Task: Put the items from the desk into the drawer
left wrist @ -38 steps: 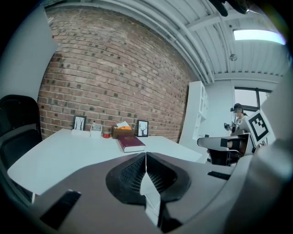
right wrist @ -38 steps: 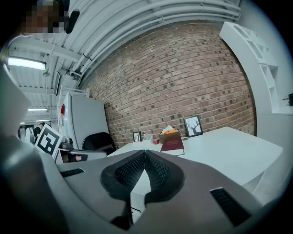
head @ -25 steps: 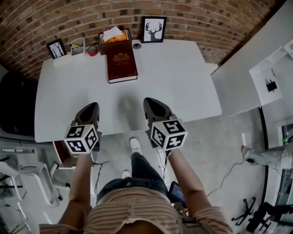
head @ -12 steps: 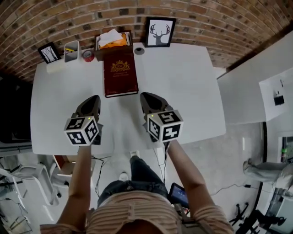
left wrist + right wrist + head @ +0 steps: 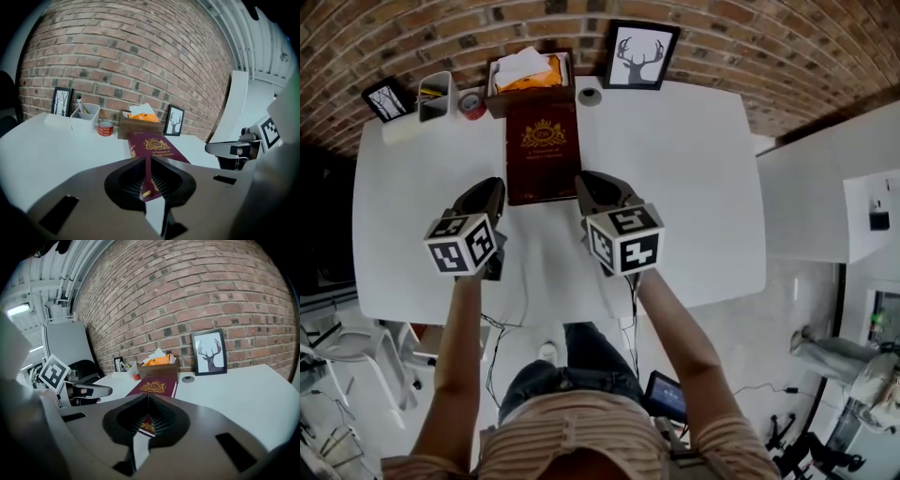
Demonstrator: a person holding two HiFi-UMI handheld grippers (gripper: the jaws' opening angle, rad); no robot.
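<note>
Now: left gripper (image 5: 490, 187) and right gripper (image 5: 584, 180) both clenched, jaws together, empty, above a white rectangular desk (image 5: 703, 187). A dark red hardcover book with gold crest (image 5: 543, 150) lies flat on the desk, just ahead of both tips. A framed deer print (image 5: 640, 54) stands against the brick wall (image 5: 750, 47).

Ahead of both jaws: maroon book (image 5: 543, 150) with gold crest, on white surface (image 5: 694, 187); beyond, red-brown brick wall (image 5: 741, 47) and black-and-white stag picture (image 5: 641, 54).
</note>
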